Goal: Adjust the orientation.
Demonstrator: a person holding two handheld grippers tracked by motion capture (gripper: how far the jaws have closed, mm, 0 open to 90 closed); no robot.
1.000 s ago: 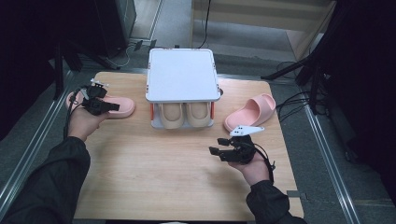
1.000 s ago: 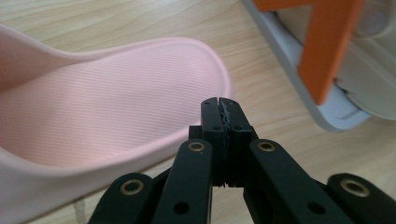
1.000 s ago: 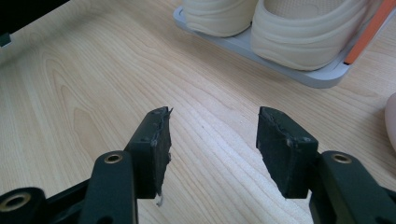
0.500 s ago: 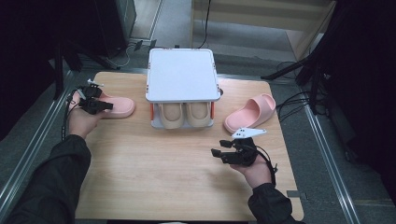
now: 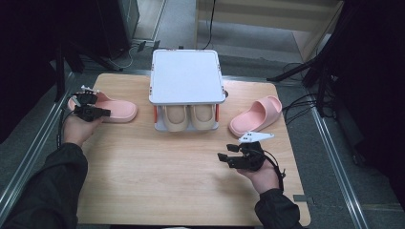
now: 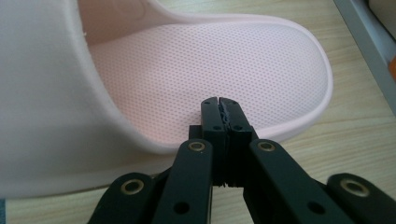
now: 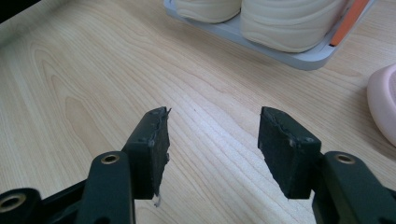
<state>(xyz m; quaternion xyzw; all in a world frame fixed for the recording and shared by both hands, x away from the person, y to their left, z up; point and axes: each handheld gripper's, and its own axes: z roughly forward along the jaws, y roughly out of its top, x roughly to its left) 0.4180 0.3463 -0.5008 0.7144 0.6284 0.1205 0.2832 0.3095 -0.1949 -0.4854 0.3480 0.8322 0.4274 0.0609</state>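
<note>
- Two pink slippers lie on the table [image 5: 143, 191], one on each side of the shoe rack [image 5: 186, 81]; this looks like a set-up for putting them on the rack, where a beige pair [image 5: 188, 117] already sits on the lower shelf.
- The left slipper [image 5: 112, 109] is near the table's left edge, its long axis across the table, with the heel end toward the rack and the strap end at the left gripper [image 5: 90, 112].
- The left gripper has its jaws closed together with nothing between them, and its tips are over the slipper's dotted insole [image 6: 224, 70], probably to approach it.
- The right slipper [image 5: 255, 116] lies diagonally, well apart from the open, empty right gripper [image 5: 229, 153].
</note>
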